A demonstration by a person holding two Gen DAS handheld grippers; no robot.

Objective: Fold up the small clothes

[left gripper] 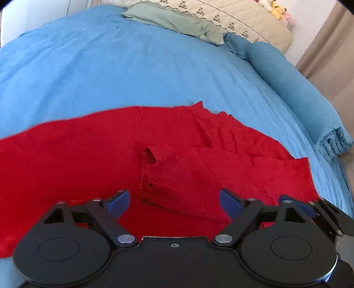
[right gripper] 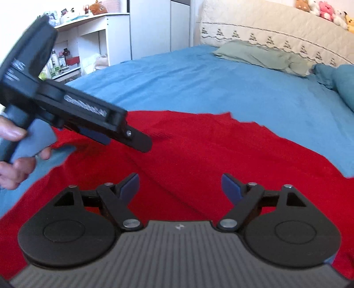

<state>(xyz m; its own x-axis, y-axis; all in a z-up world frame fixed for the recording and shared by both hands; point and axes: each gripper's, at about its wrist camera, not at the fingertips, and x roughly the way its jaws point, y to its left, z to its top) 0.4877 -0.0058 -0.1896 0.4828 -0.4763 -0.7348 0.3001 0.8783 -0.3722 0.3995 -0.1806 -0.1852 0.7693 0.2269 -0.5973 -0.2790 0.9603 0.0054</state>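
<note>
1 red knit garment (left gripper: pixel 93 159) on blue bedspread (left gripper: pixel 110 66), near foot of bed. Spread w/ long axis L–R across both wrist views; 1 sleeve (left gripper: pixel 177 179) folded in over body, ribbed cuff end pointing left in left-wrist view. 2 grippers. Left gripper (left gripper: pixel 173 202): jaws spread wide, nothing between them, hovering over the sleeve; right wrist view shows it held in person's hand (right gripper: pixel 15 152). Right gripper (right gripper: pixel 180 188): jaws wide apart, gripping nothing, above garment. 1 green pillow (right gripper: pixel 261 55) at head of bed. Several plush toys (right gripper: pixel 325 11) on headboard, exact no. unclear.
</note>
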